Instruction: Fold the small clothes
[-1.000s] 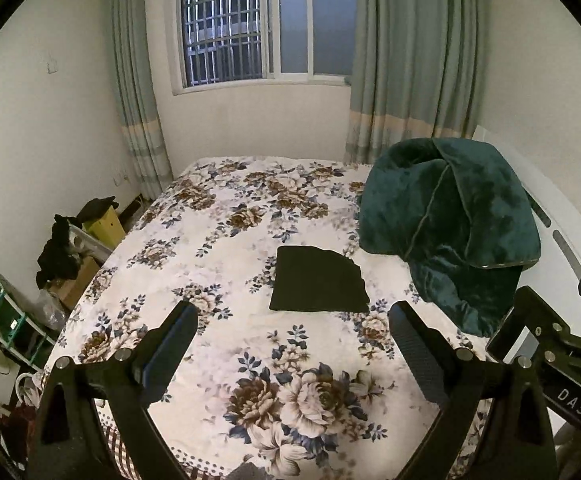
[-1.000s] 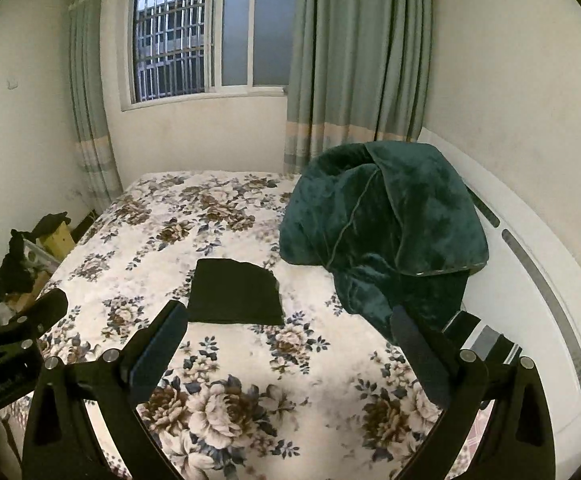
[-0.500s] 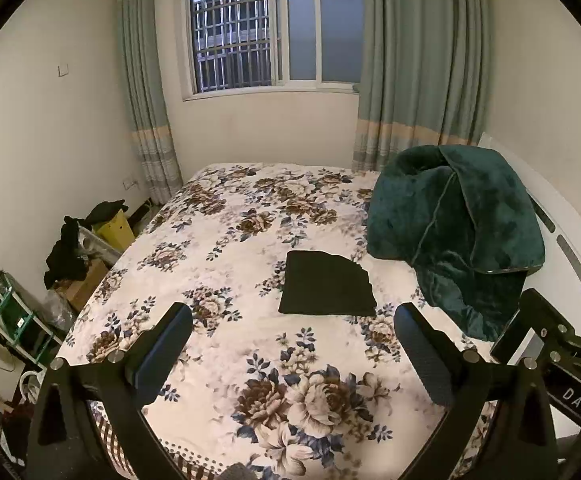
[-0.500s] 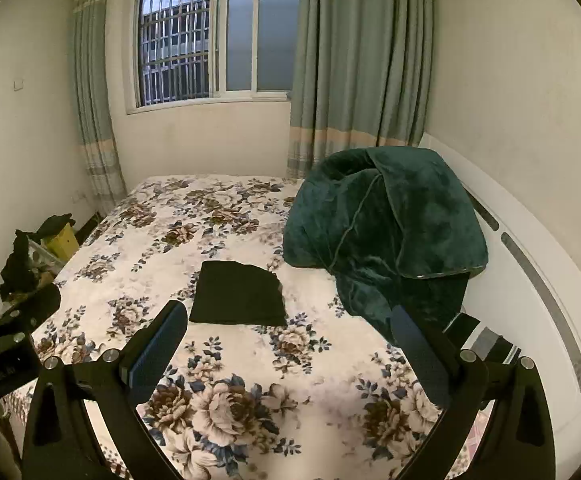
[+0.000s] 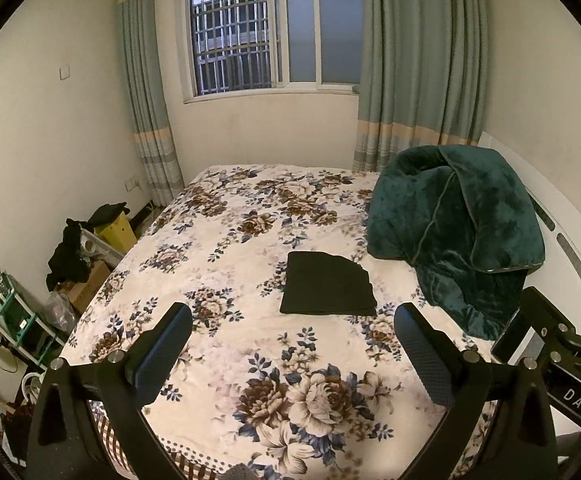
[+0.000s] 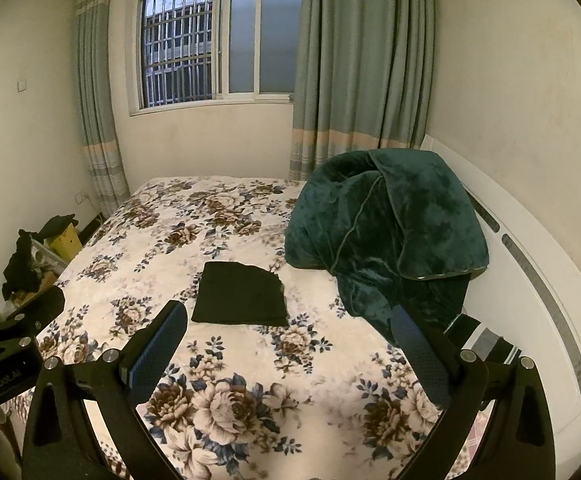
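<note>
Dark garment (image 5: pixel 327 289): folded flat on the floral bed (image 5: pixel 226 264), just beside the green blanket (image 5: pixel 454 232), toward the window side's near edge.
Handling: likely light, soft, limp; layers apt to slide apart on lifting.
Hold point: probably the near stacked edge, pinching all layers together.
Left gripper (image 5: pixel 292 344): spread wide, empty, well short of the garment.
Right gripper (image 6: pixel 288 340): spread wide, empty, likewise apart.

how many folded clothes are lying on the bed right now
1: a black folded garment mid-bed on the floral bedspread, left of the green blanket. Others may be hidden under that blanket.
</note>
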Demonstrator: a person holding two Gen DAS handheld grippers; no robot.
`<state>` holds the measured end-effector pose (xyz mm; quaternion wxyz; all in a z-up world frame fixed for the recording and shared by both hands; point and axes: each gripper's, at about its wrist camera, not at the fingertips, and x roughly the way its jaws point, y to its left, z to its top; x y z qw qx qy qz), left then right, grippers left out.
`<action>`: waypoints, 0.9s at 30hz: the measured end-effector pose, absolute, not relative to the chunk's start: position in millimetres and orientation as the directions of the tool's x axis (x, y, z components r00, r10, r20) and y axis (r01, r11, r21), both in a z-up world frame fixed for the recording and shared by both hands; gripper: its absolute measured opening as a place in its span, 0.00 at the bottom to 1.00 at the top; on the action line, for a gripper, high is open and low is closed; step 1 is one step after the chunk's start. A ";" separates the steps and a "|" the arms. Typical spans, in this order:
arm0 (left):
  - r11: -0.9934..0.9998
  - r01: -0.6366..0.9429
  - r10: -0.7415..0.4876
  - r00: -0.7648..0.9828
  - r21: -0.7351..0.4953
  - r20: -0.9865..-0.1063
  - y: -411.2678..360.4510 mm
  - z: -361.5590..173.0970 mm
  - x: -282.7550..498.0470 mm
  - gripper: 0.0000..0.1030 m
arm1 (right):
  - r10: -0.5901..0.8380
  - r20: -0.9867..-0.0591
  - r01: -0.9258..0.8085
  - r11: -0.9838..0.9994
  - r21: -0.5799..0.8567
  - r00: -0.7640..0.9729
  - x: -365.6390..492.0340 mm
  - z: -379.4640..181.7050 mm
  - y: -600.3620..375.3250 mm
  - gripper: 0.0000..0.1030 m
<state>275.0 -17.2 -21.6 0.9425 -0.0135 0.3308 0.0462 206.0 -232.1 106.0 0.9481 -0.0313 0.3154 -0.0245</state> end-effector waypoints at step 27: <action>0.997 -0.079 0.078 0.778 0.025 -0.623 -11.8 -15.3 270.0 1.00 | -0.059 -0.604 0.011 0.996 -0.083 0.795 210.7 104.3 -234.3 1.00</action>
